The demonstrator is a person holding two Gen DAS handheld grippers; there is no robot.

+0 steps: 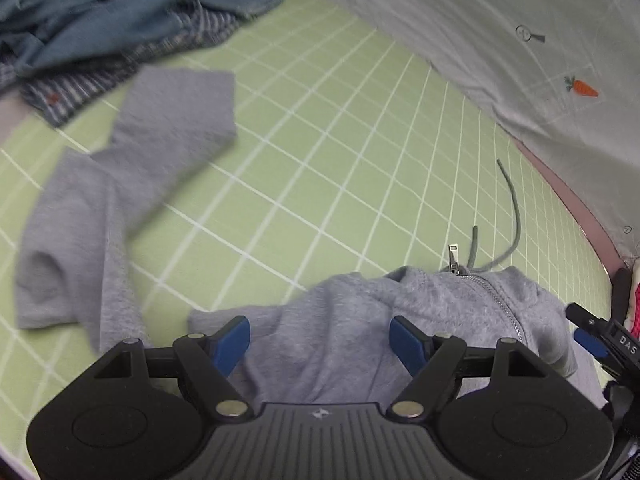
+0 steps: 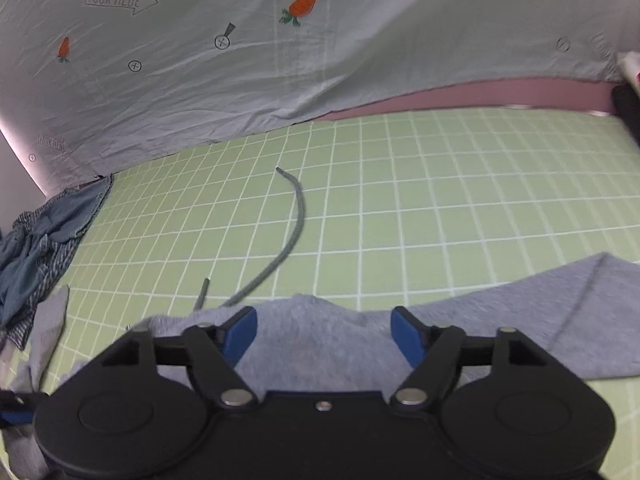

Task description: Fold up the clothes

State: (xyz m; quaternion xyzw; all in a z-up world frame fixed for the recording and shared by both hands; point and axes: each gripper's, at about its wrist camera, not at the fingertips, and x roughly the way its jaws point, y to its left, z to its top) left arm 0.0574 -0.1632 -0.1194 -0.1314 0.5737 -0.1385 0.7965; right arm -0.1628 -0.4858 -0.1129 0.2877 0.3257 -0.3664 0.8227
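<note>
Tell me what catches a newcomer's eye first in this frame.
The grey hoodie sprawled on the green grid mat, one sleeve flung out to the left. Both grippers, left and right, hover open over it. Behind hangs a pale sheet printed with carrots.

Left gripper (image 1: 320, 340) and right gripper (image 2: 324, 334): black plastic linkage bodies, blue finger pads (image 1: 231, 344), silver pivot screws; small, possibly logo, mark on the left.
</note>
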